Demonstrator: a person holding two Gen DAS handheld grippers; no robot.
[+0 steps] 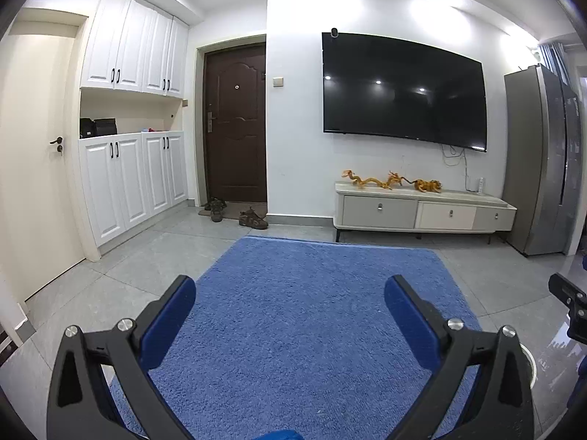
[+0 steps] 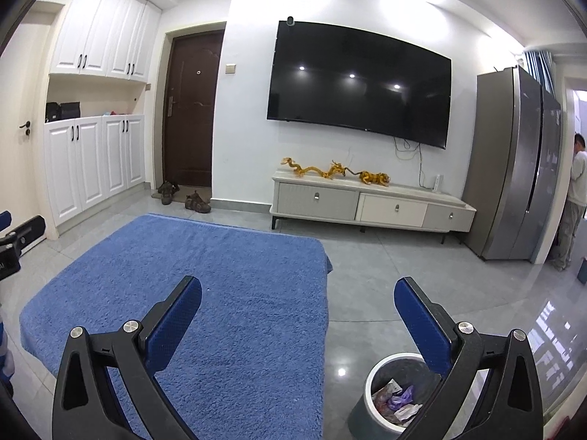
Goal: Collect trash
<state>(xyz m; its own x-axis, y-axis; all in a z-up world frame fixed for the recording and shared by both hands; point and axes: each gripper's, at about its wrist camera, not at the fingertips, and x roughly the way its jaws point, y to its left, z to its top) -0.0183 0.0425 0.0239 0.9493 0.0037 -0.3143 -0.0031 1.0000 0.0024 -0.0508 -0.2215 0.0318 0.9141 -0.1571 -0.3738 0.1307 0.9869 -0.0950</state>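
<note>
A grey round trash bin (image 2: 370, 399) stands on the floor to the right of a blue cloth-covered surface (image 2: 220, 293). Crumpled wrappers and a purple scrap (image 2: 398, 399) lie inside it. My right gripper (image 2: 298, 295) is open and empty, held above the blue surface's right edge, its right finger over the bin. My left gripper (image 1: 290, 291) is open and empty above the blue surface (image 1: 293, 330). The bin's rim (image 1: 530, 361) peeks out behind the left gripper's right finger. No loose trash shows on the blue surface.
A white TV cabinet (image 2: 370, 205) with orange dragon figures (image 2: 330, 172) stands under a wall TV (image 2: 359, 84). A grey fridge (image 2: 513, 168) is at right, a person (image 2: 574, 198) beside it. Shoes (image 2: 183, 198) lie by the brown door. White cupboards (image 1: 128, 183) line the left wall.
</note>
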